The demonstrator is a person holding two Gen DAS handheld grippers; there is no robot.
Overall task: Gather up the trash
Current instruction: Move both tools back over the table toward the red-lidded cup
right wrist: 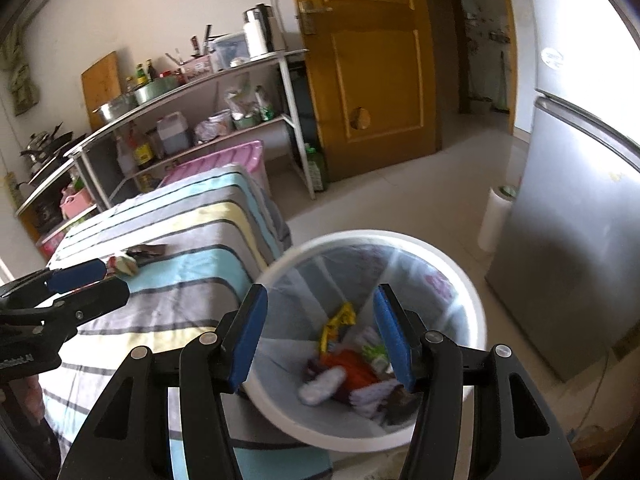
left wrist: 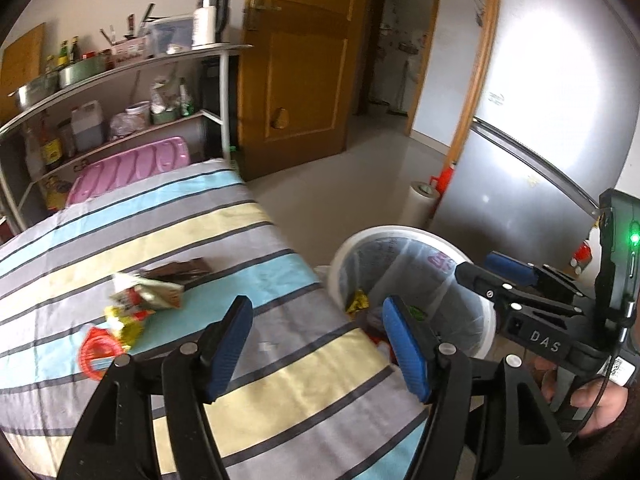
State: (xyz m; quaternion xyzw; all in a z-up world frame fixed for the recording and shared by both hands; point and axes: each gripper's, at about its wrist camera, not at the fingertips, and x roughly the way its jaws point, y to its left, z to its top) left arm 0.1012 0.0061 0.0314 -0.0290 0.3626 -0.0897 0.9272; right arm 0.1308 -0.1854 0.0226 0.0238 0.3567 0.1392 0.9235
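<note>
1. Left wrist view is showing the left gripper (left wrist: 320, 344) hovering over the striped tablecloth (left wrist: 192, 240), its blue pads spread apart and gripping nothing
2. Crumpled wrappers (left wrist: 140, 296) and a red ring-shaped scrap (left wrist: 98, 350) are lying on the cloth to the left of that gripper, with a brown wrapper (left wrist: 180, 270) just beyond them
3. Right wrist view is showing the right gripper (right wrist: 320, 336) hanging above the white trash bin (right wrist: 472, 300), its jaws spread wide and empty
4. Discarded wrappers (right wrist: 344, 364) are sitting at the bottom of the lined bin, which is standing on the floor just right of the table, near the grey fridge (right wrist: 572, 240)
</note>
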